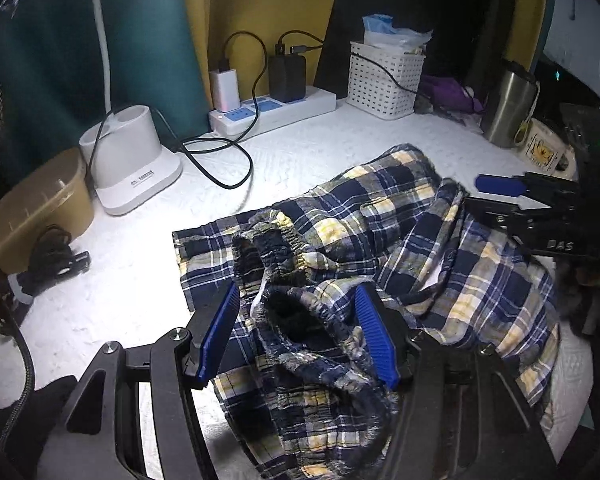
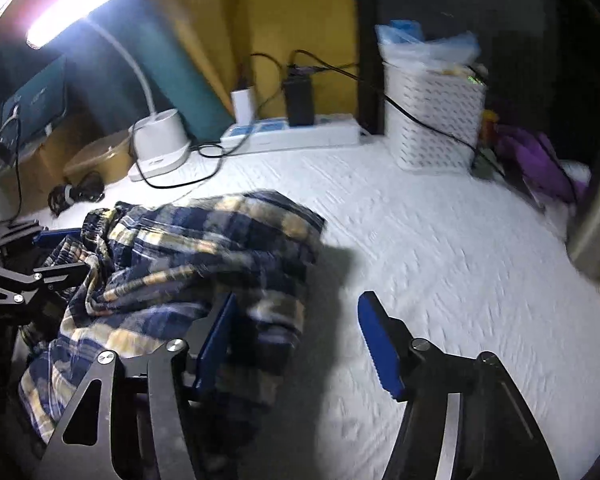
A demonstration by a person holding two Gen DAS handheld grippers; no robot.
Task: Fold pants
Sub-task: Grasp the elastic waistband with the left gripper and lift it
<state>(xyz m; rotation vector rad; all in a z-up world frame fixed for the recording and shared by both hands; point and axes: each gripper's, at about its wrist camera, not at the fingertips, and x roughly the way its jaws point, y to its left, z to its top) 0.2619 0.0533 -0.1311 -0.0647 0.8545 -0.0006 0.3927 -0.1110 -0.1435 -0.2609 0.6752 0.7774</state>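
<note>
Both claws stand with their blue pads apart. Between the pads of the left claw point(image 1: 296, 336) lies the bunched elastic waistband point(image 1: 300, 308) of the plaid pants point(image 1: 380, 240), but neither pad presses on the cloth, so this claw is released. The right claw point(image 2: 296, 340) is also released: its left pad hangs over the edge of the pants point(image 2: 188, 256), its right pad over bare white cover, and nothing is pinched between them. The right wrist view is blurred.

The pants lie crumpled in a loose heap on the white quilted cover point(image 1: 140, 280), navy, yellow and white checks, one flat part spread toward the wall and the waistband rumpled on top nearest the left claw.

Around the heap, along the back wall, stands a white lamp base point(image 1: 136, 168) with its curved neck rising, and beside it a tan lidded box point(image 1: 40, 208). A white power strip point(image 1: 276, 112) holds two chargers with black cables looping over the cover. Farther right sit a white slotted basket point(image 1: 384, 76) with a plastic bag in it, a purple cloth point(image 1: 448, 92), and a steel cup point(image 1: 508, 108).
</note>
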